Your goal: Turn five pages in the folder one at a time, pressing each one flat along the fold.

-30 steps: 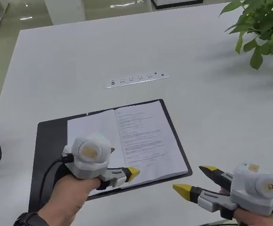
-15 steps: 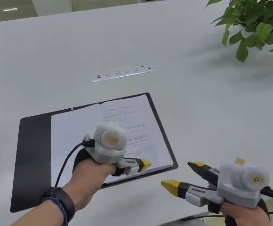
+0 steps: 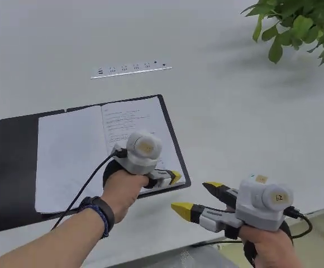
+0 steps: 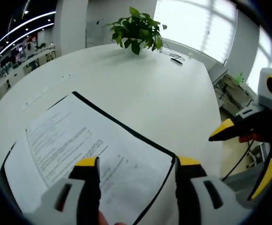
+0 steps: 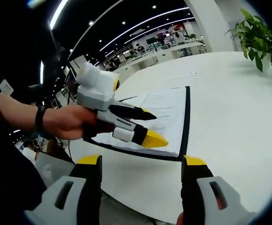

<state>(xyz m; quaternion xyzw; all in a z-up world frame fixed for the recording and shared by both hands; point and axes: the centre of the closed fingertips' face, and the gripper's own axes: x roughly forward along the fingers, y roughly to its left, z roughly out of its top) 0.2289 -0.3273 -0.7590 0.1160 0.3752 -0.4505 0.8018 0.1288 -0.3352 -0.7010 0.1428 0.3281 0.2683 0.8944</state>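
A black folder [image 3: 8, 162] lies open on the white table, with a blank left page [image 3: 67, 153] and a printed right page [image 3: 129, 120]. My left gripper [image 3: 172, 177] hovers open over the printed page's near right corner [image 4: 140, 164]; nothing sits between its yellow-tipped fingers [image 4: 86, 162]. My right gripper [image 3: 198, 198] is open too, held off the folder's near right corner above the table edge. In the right gripper view the left gripper [image 5: 147, 126] crosses in front of the folder [image 5: 185, 122].
A potted green plant [image 3: 293, 25] stands at the far right of the table [image 3: 234, 100]. A strip of sockets [image 3: 129, 69] is set into the tabletop beyond the folder. Cables [image 3: 304, 220] trail off the near right edge.
The head camera has shifted, so the folder sits further left in the picture. My left gripper has moved right, toward the printed page's near right corner. The right gripper stays open near the table edge.
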